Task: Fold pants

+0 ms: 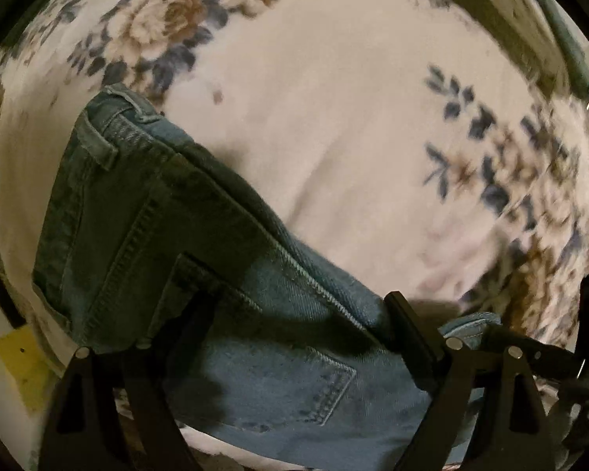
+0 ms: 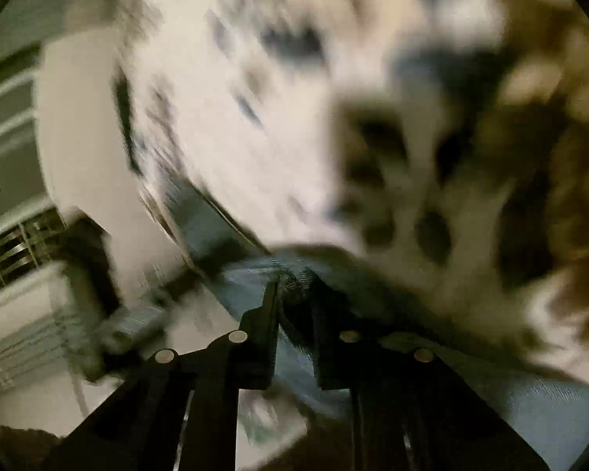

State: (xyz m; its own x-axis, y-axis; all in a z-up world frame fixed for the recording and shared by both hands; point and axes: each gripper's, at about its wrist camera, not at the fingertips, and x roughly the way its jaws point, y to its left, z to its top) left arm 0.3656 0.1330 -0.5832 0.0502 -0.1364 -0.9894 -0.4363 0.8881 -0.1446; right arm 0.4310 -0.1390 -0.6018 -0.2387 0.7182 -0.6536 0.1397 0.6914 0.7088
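Faded blue jeans, folded lengthwise on a flowered blanket. Spanned by the left gripper, spread wide; pinched by the right gripper.

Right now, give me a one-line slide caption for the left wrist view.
Open left gripper hovering over blue jeans lying on a floral blanket.

Pants: matt blue denim, stitched seams; blanket: soft fuzzy floral cloth.

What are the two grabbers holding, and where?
The right gripper pinches a denim edge of the jeans; blur hides which part. The left gripper is spread open over the jeans, gripping nothing.
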